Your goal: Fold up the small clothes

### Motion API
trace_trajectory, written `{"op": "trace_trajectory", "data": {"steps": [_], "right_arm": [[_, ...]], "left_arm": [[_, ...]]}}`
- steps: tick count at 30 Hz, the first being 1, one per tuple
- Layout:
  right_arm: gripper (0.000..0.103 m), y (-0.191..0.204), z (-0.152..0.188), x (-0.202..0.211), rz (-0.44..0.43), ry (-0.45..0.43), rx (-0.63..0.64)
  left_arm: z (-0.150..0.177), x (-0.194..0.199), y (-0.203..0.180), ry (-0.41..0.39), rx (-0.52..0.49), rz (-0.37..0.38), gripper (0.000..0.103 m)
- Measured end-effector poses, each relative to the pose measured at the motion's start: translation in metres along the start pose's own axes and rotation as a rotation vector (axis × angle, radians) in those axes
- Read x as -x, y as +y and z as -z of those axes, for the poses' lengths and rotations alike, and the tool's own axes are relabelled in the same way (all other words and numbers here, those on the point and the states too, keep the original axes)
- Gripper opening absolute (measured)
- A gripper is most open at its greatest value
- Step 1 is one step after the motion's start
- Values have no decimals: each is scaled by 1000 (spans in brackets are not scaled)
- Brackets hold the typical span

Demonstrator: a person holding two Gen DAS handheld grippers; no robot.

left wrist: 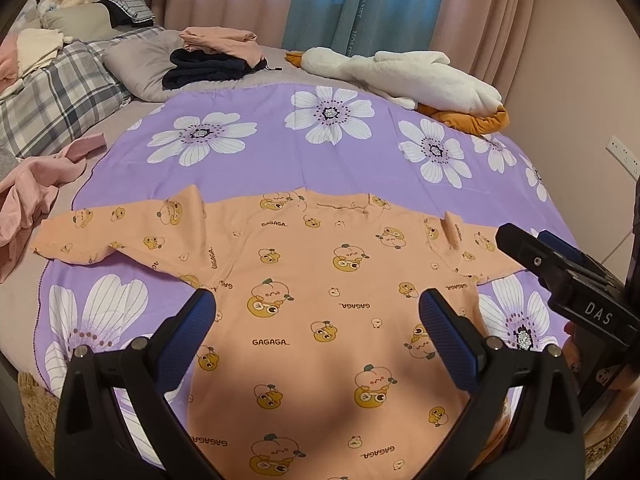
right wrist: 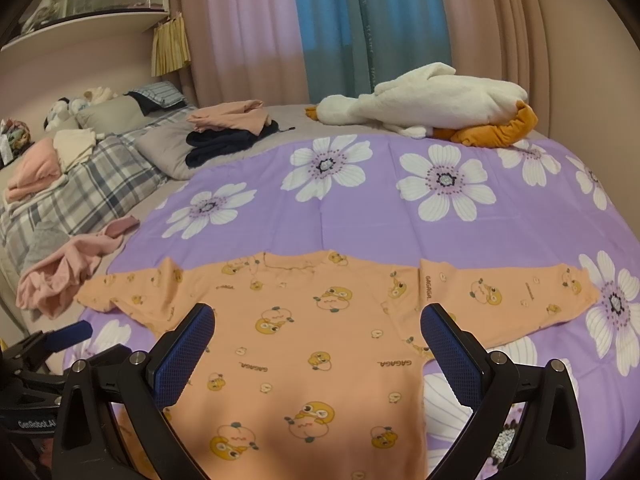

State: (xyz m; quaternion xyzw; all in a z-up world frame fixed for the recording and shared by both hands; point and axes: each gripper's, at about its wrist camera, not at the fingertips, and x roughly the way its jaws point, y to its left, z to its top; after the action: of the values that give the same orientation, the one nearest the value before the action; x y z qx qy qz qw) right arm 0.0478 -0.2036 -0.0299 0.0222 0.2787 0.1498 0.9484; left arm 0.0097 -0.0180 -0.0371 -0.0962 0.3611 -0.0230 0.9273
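A small orange long-sleeved shirt (left wrist: 312, 288) with cartoon prints lies flat, sleeves spread, on a purple flowered sheet (left wrist: 280, 148). It also shows in the right wrist view (right wrist: 304, 320). My left gripper (left wrist: 318, 312) hovers open and empty above the shirt's body. My right gripper (right wrist: 318, 328) is open and empty above the shirt too. The right gripper shows at the right edge of the left wrist view (left wrist: 532, 244), by the right sleeve. The left gripper shows at the lower left of the right wrist view (right wrist: 68, 334).
A crumpled pink garment (right wrist: 64, 272) lies left of the shirt. Folded pink and dark clothes (right wrist: 232, 128) sit on a grey pillow. A white and orange plush goose (right wrist: 432, 104) lies at the far edge. A plaid pillow (right wrist: 80, 184) lies at the left.
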Motion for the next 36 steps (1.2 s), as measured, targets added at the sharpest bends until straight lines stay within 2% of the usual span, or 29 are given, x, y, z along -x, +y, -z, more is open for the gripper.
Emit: {"op": "trace_trajectory", "data": {"steps": [8, 15, 19, 23, 26, 29, 33, 36], "right_arm": [[102, -1, -1, 0, 0, -5, 0], [102, -22, -7, 4, -6, -16, -47], [102, -56, -22, 6, -34, -21, -113], [102, -105, -39, -2, -11, -17, -219], [93, -151, -48, -15, 37, -3, -314], [84, -199, -43, -30, 129, 12, -436], [67, -264, -5, -50, 257, 64, -612], [54, -305, 25, -57, 296, 107, -766]], "left_arm": [[1, -4, 1, 12, 2, 9, 101], [0, -12, 6, 26, 15, 8, 101], [0, -24, 8, 46, 16, -2, 101], [3, -42, 5, 84, 16, 12, 97], [5, -58, 1, 110, 8, 11, 94], [7, -70, -1, 132, 6, 10, 91], [10, -88, -1, 172, 23, 17, 82], [12, -99, -1, 199, 42, 25, 77]]}}
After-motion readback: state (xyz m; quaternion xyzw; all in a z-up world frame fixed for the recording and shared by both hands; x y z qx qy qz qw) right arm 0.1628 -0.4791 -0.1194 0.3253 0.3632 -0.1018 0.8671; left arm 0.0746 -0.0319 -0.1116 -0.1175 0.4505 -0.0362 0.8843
